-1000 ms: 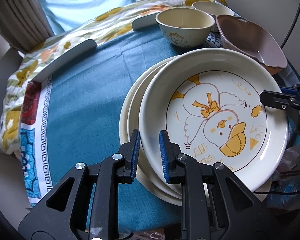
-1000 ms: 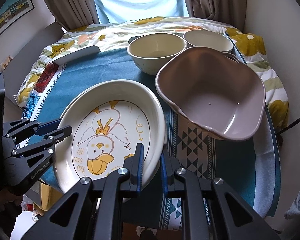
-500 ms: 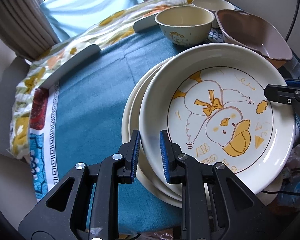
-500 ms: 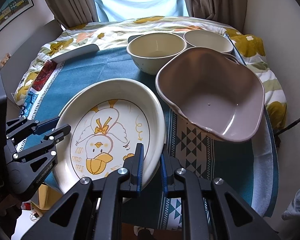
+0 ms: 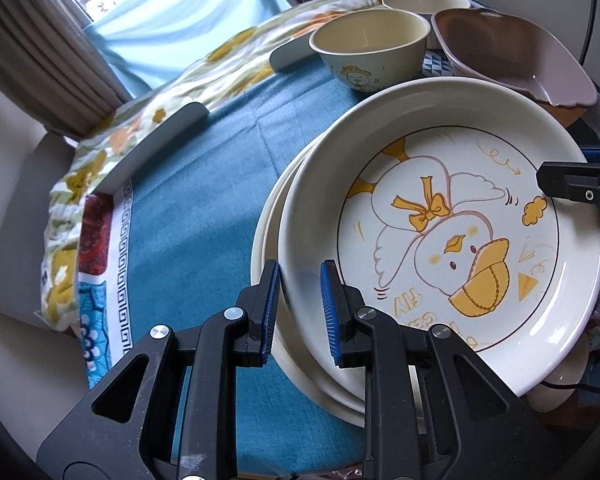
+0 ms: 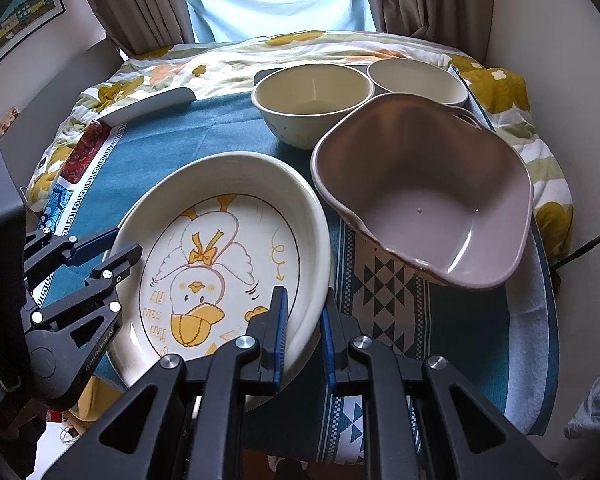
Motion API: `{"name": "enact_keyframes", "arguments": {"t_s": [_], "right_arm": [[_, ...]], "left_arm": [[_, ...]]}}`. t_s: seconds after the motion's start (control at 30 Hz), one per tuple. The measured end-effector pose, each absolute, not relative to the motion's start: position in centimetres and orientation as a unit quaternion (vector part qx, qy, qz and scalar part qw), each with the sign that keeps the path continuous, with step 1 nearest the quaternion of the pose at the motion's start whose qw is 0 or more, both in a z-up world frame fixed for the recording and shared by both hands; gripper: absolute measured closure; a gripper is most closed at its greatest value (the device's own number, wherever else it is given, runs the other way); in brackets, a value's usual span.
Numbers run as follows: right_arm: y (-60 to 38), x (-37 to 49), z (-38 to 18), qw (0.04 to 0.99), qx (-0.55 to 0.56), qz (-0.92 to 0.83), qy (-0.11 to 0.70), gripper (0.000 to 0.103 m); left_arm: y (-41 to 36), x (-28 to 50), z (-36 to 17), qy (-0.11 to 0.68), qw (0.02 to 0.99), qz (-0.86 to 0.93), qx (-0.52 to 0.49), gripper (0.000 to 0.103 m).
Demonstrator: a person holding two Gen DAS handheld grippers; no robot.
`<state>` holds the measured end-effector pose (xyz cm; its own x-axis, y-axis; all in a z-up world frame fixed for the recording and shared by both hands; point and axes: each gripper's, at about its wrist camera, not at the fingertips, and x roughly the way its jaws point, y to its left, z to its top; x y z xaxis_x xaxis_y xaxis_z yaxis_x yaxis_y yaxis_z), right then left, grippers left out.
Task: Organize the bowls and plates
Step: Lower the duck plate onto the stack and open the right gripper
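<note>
A cream plate with a duck drawing lies on top of two plain cream plates on the blue tablecloth. My left gripper is shut on the duck plate's near rim, one pad outside it and one inside. In the right wrist view my right gripper is shut on the opposite rim of the same duck plate. The left gripper shows there at the plate's left edge. The right gripper shows at the far right of the left wrist view.
A cream bowl with a duck print and a second cream bowl stand at the back. A large brown bowl sits close to the right of the duck plate. A floral blanket and curtains lie beyond the table.
The left wrist view has rolled and tilted a little, so the bowls now sit higher and further right. Both grippers keep the duck plate's rim between their pads. The right wrist view is unchanged.
</note>
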<state>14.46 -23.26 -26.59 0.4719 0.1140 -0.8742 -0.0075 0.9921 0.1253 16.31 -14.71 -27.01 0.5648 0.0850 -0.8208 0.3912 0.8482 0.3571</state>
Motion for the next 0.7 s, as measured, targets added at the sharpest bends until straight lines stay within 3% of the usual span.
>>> {"name": "enact_keyframes", "arguments": {"t_s": [0.23,0.57,0.67,0.7], "right_arm": [[-23.2,14.7,-26.6,0.854,0.055,0.029,0.517,0.089],[-23.4,14.8,-25.8,0.853,0.069,0.026,0.516,0.089],[-24.1,14.3,-23.7,0.861,0.077,0.03,0.501,0.088],[-24.6,13.9,-22.8,0.865,0.082,0.03,0.494,0.088]], "left_arm": [[-15.0,16.3,-27.0,0.446,0.843,-0.067,0.292,0.084],[-13.8,16.8,-25.8,0.467,0.841,-0.089,0.26,0.084],[-13.4,16.9,-23.5,0.468,0.848,-0.104,0.226,0.08],[-13.3,16.9,-22.5,0.467,0.852,-0.112,0.21,0.074]]}}
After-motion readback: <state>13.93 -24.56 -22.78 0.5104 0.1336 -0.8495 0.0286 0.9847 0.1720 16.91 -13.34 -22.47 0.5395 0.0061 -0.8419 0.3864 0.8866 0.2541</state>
